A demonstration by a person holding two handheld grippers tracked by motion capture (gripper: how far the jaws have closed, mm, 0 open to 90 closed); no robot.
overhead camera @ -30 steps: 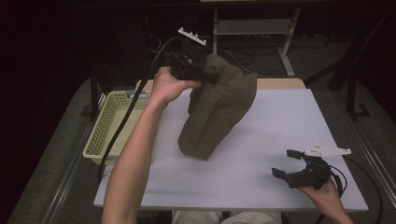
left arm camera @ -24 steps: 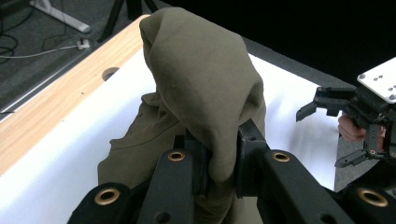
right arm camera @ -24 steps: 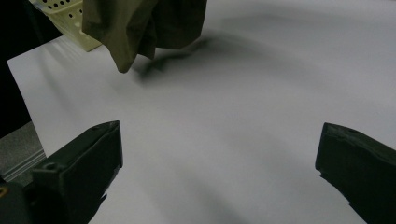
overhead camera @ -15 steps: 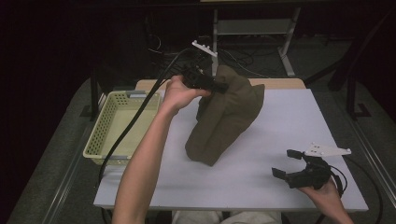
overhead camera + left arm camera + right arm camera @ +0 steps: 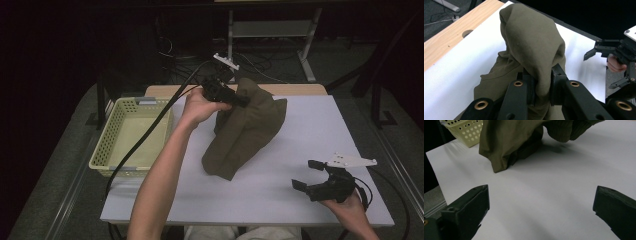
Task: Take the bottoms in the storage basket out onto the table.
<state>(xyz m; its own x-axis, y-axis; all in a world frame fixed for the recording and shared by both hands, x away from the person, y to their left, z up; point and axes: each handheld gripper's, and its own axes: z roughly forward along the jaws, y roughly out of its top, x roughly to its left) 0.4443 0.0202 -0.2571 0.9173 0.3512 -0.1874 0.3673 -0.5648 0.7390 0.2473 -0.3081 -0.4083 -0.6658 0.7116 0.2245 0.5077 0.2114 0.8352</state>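
One white table top (image 5: 300, 150) — dark room, cables

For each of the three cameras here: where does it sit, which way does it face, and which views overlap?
High view: above the person's side, looking forward and down on the white table; both forearms enter from below.
Left gripper view: rides the left gripper, looking along jaws shut on the olive-green cloth garment.
Right gripper view: rides the right gripper, low over the table, jaws open.
Shared: all show the garment; the left gripper view also catches the right gripper.
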